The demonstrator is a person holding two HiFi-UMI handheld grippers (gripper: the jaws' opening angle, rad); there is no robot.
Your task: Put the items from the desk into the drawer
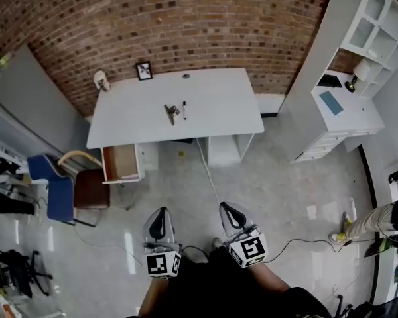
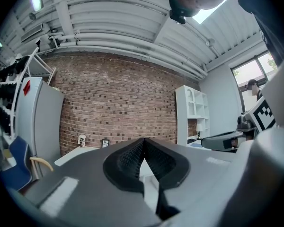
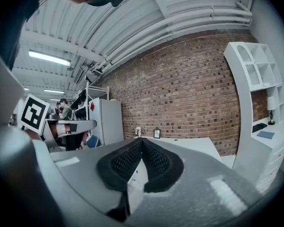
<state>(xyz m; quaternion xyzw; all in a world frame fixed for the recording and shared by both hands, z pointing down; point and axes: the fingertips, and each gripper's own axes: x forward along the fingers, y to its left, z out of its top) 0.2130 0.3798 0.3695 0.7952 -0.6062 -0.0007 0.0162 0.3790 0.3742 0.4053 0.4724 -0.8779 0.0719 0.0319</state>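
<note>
Head view is looking steeply down at a white desk [image 1: 212,98] that's sitting at 12 o'clock, backed up against a brick wall [image 1: 172,18]. Two loose things are lying near the middle of the desktop, just beside each other but not touching: a pen [image 1: 184,109] and a small brownish item [image 1: 172,113] that I can't make out well enough to name.

The pen's long axis is running pretty much 12-to-6, straight at the wall. I can't tell which end is the tip. The brownish item is lying at the pen's 9 o'clock, with its long axis tilting roughly 11-to-5.

Further back, near the wall, a small picture frame [image 1: 144,71] is standing upright, and a pale little object [image 1: 101,80] is sitting at the desk's far left corner.

The drawer [image 1: 121,161] is hanging open under the left end of the desk, pulled out toward 6 o'clock with its brown inside showing. A brown chair [image 1: 91,188] and a blue chair [image 1: 53,187] are standing just past it at 9 o'clock.

The left gripper [image 1: 160,218] and right gripper [image 1: 229,214] are hovering side by side at 6 o'clock — well apart from the desk, both pointing toward 12.

In the left gripper view the black pads [image 2: 128,160] are meeting at the tips with nothing between them. The right gripper view shows the same thing: pads [image 3: 125,162] pressing together at the tips, holding nothing.
</note>
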